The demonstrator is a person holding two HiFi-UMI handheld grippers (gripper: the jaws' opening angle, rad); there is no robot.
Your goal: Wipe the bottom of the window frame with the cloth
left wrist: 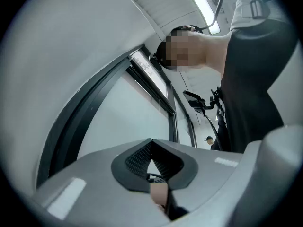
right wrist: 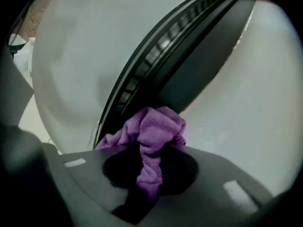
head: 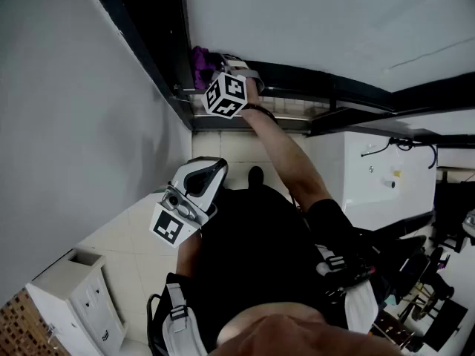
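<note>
1. Purple cloth (right wrist: 152, 131), bunched, clamped in closed right tool (right wrist: 149, 170), up against dark window frame (right wrist: 189, 56) near its far left corner.
2. Left tool (left wrist: 154, 168) closed with nothing gripped, held near the body, well apart from the frame.
3. White wall (head: 67, 124) at left, pale tiled floor (head: 133, 232) below.

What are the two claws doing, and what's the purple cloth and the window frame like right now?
cloth: bunched up, pressed against the window frame.
right claw: shut on the cloth.
left claw: shut, holding nothing, held away from the window.
window frame: dark, with the cloth touching it.
</note>
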